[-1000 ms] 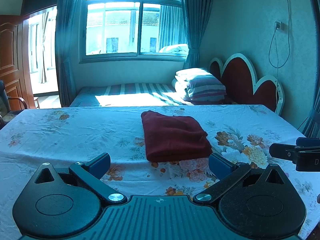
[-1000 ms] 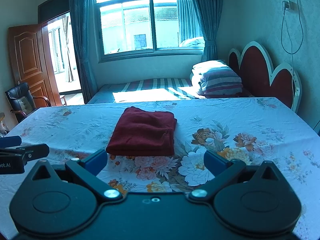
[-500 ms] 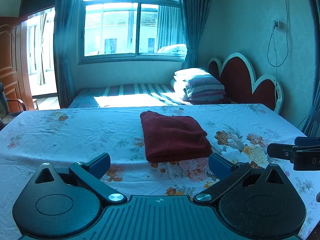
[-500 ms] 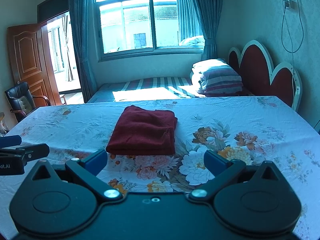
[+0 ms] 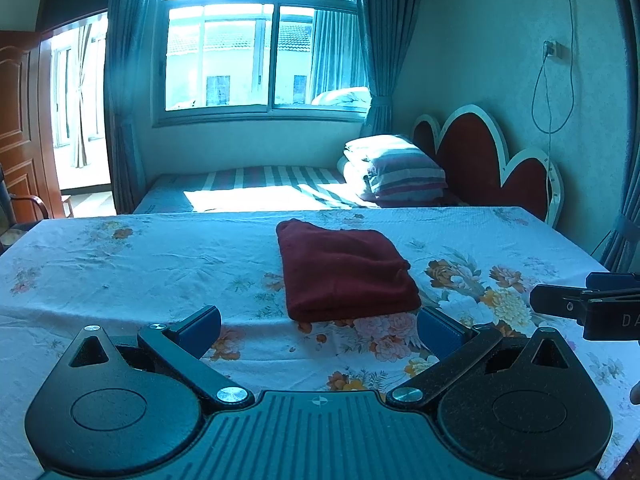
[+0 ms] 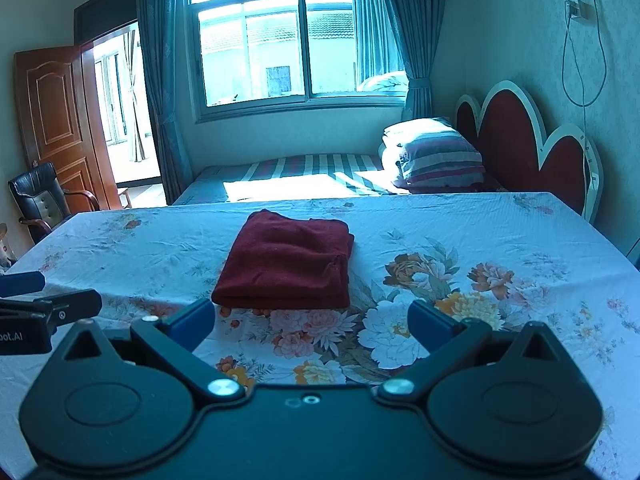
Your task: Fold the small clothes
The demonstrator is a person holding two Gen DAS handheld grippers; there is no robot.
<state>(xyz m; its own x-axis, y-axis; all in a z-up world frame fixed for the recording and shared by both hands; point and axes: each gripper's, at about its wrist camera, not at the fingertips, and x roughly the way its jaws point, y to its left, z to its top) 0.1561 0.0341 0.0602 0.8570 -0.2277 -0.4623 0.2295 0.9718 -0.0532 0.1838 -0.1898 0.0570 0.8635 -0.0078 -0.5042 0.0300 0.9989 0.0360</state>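
A dark red garment [image 5: 344, 272] lies folded into a neat rectangle on the floral tablecloth [image 5: 140, 264]. It also shows in the right wrist view [image 6: 286, 264]. My left gripper [image 5: 320, 330] is open and empty, held just short of the garment's near edge. My right gripper [image 6: 310, 322] is open and empty, also just short of the near edge. Each gripper shows at the edge of the other's view: the right gripper [image 5: 576, 306] and the left gripper [image 6: 52, 308].
Behind the table stands a bed [image 6: 300, 176] with a striped pillow [image 6: 436, 156] and a red headboard [image 6: 516, 140]. A black chair [image 6: 40, 200] and a wooden door [image 6: 56, 120] are at the far left.
Both grippers have barely shifted; the view has tilted slightly. The garment has not moved.
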